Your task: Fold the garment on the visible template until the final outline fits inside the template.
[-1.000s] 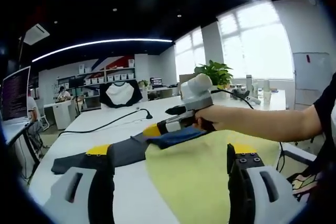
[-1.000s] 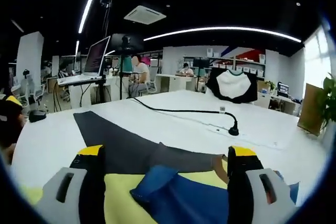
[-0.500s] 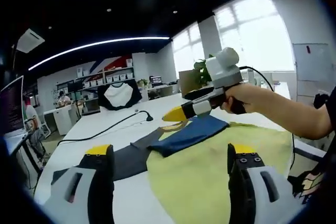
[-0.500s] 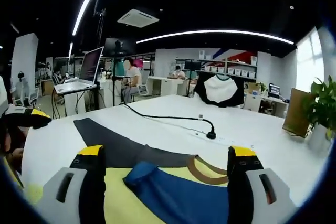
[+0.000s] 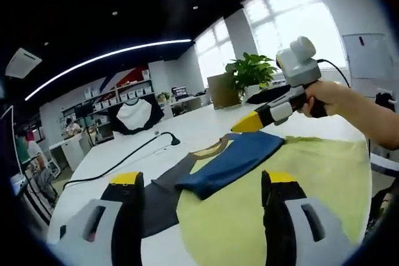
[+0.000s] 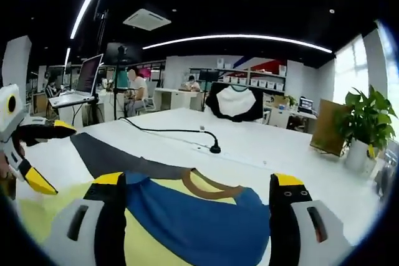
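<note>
Now, garment [image 5: 249,191]: just ahead of both grippers, on the dark template [image 5: 159,194].
Handling: probably soft, light; grip its blue sleeve [image 6: 199,219] edge.
Left gripper [image 5: 202,219]: spread, empty.
Right gripper [image 6: 196,222]: spread, empty.

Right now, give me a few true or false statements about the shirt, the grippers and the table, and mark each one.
1. The shirt is yellow with a blue sleeve. True.
2. The right gripper grips the sleeve. False: it hangs above the shirt, holding nothing.
3. A black cable runs across the white table. True.
4. The left gripper is shut on the collar. False: its jaws stand apart, empty.
5. A potted plant stands by the table edge. True.
</note>
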A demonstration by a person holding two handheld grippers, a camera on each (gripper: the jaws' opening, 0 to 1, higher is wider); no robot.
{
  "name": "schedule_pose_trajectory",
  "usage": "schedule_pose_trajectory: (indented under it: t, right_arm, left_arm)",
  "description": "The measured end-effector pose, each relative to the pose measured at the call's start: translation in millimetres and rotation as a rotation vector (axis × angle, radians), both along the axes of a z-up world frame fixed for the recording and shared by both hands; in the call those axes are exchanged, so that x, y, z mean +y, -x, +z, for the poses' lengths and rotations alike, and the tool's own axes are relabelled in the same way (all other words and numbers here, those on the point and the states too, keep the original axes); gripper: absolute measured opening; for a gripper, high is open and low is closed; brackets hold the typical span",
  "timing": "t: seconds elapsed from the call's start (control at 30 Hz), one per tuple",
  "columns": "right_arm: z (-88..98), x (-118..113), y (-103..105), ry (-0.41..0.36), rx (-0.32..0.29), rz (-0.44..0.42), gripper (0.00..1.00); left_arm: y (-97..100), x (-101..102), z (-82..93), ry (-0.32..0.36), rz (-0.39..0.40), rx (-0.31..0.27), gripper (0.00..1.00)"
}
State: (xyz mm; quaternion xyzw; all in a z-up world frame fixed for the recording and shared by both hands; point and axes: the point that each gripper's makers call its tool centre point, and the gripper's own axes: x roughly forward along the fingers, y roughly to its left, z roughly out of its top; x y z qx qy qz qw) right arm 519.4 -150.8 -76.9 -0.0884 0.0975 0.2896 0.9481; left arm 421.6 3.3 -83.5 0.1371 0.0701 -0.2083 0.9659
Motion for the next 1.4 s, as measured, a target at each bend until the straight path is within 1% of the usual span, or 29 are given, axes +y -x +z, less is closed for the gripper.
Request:
schedule_pose_trajectory:
  t: [0.03, 0.1, 0.17, 0.23, 0.27, 0.3, 0.37, 0.43, 0.5, 0.57, 0.67, 0.7, 0.73, 0.8, 0.83, 0.87, 0.9, 0.97, 1.07, 1.1, 1.13, 1.17, 1.2, 1.27, 1.3, 1.37, 1.4]
  right_arm:
    - [-2.0, -3, -1, 0.000, 0.004, -0.004, 0.98]
    - [-7.4, -11, -2, -0.004, 0.015, -0.015, 0.98]
    - [-12.5, -19, -4, -0.003, 0.021, -0.027, 0.98]
    - [-17.4, -28, -5, 0.006, 0.025, -0.044, 0.98]
    - [-19.2, -31, -5, 0.010, 0.024, -0.050, 0.97]
    - [-22.6, -36, -3, 0.021, 0.027, -0.052, 0.97]
    - [-27.9, -47, -1, 0.029, 0.037, -0.064, 0.97]
    - [-30.1, -57, -1, 0.028, 0.039, -0.079, 0.97]
    - [-34.5, -67, 0, 0.043, 0.043, -0.097, 0.96]
    - [-39.2, -74, 4, 0.061, 0.043, -0.102, 0.96]
    - [-47.0, -82, 8, 0.080, 0.055, -0.107, 0.94]
    - [-50.8, -85, 11, 0.089, 0.064, -0.105, 0.92]
    - [-53.3, -86, 12, 0.095, 0.068, -0.103, 0.88]
    - [-59.9, -89, 16, 0.102, 0.081, -0.095, 0.80]
    - [-63.1, -89, 18, 0.101, 0.088, -0.085, 0.77]
    - [-72.1, -91, 23, 0.105, 0.134, -0.080, 0.73]
    - [-76.2, -92, 24, 0.105, 0.149, -0.082, 0.70]
    - [-80.2, -94, 25, 0.107, 0.142, -0.081, 0.69]
    - [-87.8, -98, 31, 0.125, 0.143, -0.080, 0.58]
    - [-88.9, -99, 32, 0.124, 0.143, -0.078, 0.53]
    - [-90.3, -99, 34, 0.126, 0.144, -0.069, 0.50]
    - [-91.5, -99, 35, 0.126, 0.146, -0.067, 0.47]
    - [-93.8, -99, 36, 0.133, 0.146, -0.064, 0.44]
    - [-97.4, -102, 37, 0.152, 0.144, -0.066, 0.38]
    - [-98.2, -102, 38, 0.156, 0.142, -0.066, 0.32]
    - [-99.2, -103, 39, 0.154, 0.137, -0.065, 0.24]
    - [-101.0, -103, 39, 0.151, 0.138, -0.061, 0.21]
  left_arm:
    - [-3.6, 0, -2.2, -0.005, 0.003, 0.000, 0.77]
    - [-11.5, -2, -9.3, -0.017, -0.001, 0.009, 0.70]
    - [-18.4, -4, -18.7, -0.035, -0.019, 0.032, 0.62]
    - [-25.7, -7, -27.5, -0.066, -0.034, 0.043, 0.60]
    - [-27.8, -10, -32.2, -0.078, -0.053, 0.054, 0.58]
    - [-29.4, -13, -39.2, -0.081, -0.073, 0.082, 0.56]
    - [-33.3, -13, -42.7, -0.083, -0.071, 0.084, 0.51]
    - [-38.6, -13, -46.8, -0.089, -0.071, 0.086, 0.48]
    - [-43.7, -11, -50.2, -0.084, -0.065, 0.096, 0.46]
    - [-47.4, -10, -51.2, -0.077, -0.058, 0.098, 0.43]
    - [-53.6, -12, -54.7, -0.086, -0.061, 0.102, 0.37]
    - [-53.8, -13, -56.9, -0.086, -0.068, 0.116, 0.35]
    - [-54.0, -15, -58.0, -0.073, -0.076, 0.125, 0.31]
    - [-55.4, -16, -59.4, -0.062, -0.082, 0.127, 0.30]
    - [-56.6, -17, -62.7, -0.074, -0.080, 0.136, 0.29]
    - [-57.5, -16, -64.8, -0.087, -0.075, 0.138, 0.29]
    - [-60.0, -14, -67.6, -0.098, -0.072, 0.137, 0.27]
    - [-62.6, -12, -71.1, -0.101, -0.063, 0.145, 0.24]
    - [-66.1, -10, -73.7, -0.086, -0.053, 0.154, 0.23]
    - [-66.4, -11, -73.5, -0.091, -0.056, 0.144, 0.23]
    - [-68.0, -10, -70.7, -0.083, -0.048, 0.125, 0.23]
    - [-68.8, -12, -71.2, -0.087, -0.055, 0.121, 0.22]
    - [-69.1, -12, -71.8, -0.087, -0.055, 0.123, 0.21]
    - [-70.5, -14, -72.9, -0.056, -0.049, 0.138, 0.20]
    - [-69.9, -15, -73.5, -0.041, -0.051, 0.148, 0.17]
    - [-68.6, -15, -76.6, -0.057, -0.051, 0.160, 0.09]
    - [-68.1, -14, -77.0, -0.057, -0.050, 0.160, 0.08]
